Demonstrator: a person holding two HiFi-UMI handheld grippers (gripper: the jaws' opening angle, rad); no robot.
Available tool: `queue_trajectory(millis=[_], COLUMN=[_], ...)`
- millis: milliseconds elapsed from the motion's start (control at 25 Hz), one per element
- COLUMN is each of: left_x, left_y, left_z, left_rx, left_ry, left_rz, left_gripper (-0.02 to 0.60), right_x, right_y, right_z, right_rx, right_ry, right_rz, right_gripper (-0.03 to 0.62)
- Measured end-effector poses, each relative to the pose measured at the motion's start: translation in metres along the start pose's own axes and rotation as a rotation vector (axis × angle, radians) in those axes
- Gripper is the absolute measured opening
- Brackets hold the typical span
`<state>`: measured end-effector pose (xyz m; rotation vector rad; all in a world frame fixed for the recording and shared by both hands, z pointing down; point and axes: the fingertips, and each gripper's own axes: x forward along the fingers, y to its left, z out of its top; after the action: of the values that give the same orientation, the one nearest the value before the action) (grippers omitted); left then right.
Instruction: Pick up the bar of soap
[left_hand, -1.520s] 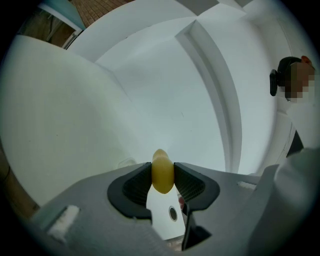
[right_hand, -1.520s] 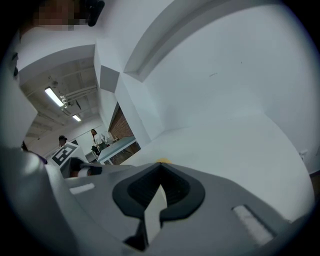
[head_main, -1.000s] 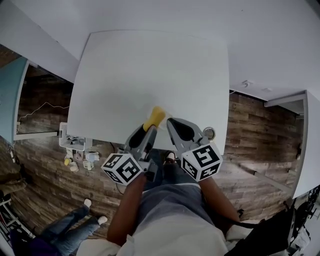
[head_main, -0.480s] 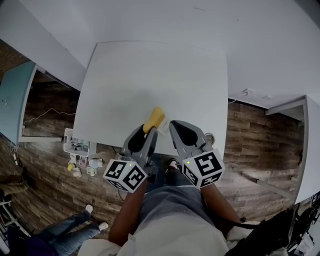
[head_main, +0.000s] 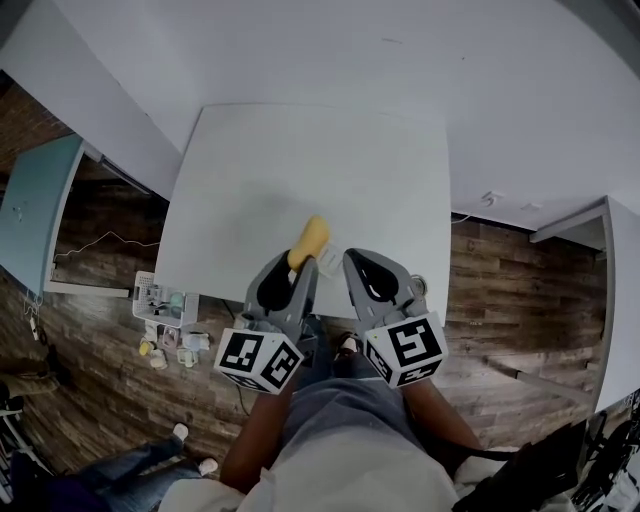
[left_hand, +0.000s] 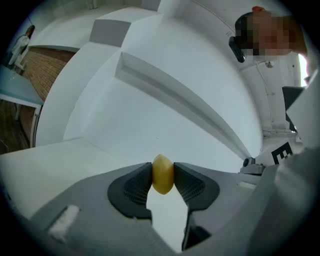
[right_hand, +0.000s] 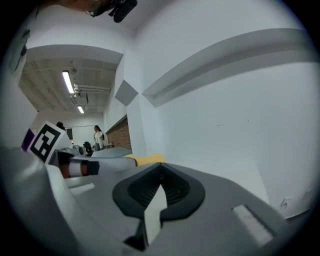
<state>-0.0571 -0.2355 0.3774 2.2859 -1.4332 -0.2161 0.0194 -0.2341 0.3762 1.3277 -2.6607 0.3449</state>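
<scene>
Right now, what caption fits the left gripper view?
Left hand-held gripper shut on a yellow bar of soap, white wall behind.

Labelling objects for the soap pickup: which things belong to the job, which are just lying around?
Job: soap, clamped in left gripper; table below it.
Lying about: basket of bottles on the floor; right gripper, shut, empty.

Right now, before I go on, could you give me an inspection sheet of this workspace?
Surface: white table, plain top.
Job's things: yellow bar of soap, clamped between the left tool's pads.
Clutter: basket of small bottles on the floor, left of the table.
Tools: left tool shut on the soap; right tool shut, empty.
Cables: thin cable on the floor, far left.
Surroundings: wood floor, white wall, bystander's legs.
</scene>
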Motion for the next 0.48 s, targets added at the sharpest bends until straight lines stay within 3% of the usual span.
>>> queue_trajectory(millis=[240, 480], left_x=[-0.009, -0.015], left_y=[-0.013, -0.016], left_z=[0.01, 0.01], left_rx=[0.083, 0.082], left_ry=[-0.013, -0.017], left_rz=[-0.006, -0.018], left_gripper=[0.138, 0.138], right_x=[-0.012, -0.016], right_y=[0.007, 0.014], right_z=[0.012, 0.015], right_rx=[-0.016, -0.018], right_ry=[-0.031, -0.031], right_rz=[-0.02, -0.034], right_gripper=[0.002, 0.002])
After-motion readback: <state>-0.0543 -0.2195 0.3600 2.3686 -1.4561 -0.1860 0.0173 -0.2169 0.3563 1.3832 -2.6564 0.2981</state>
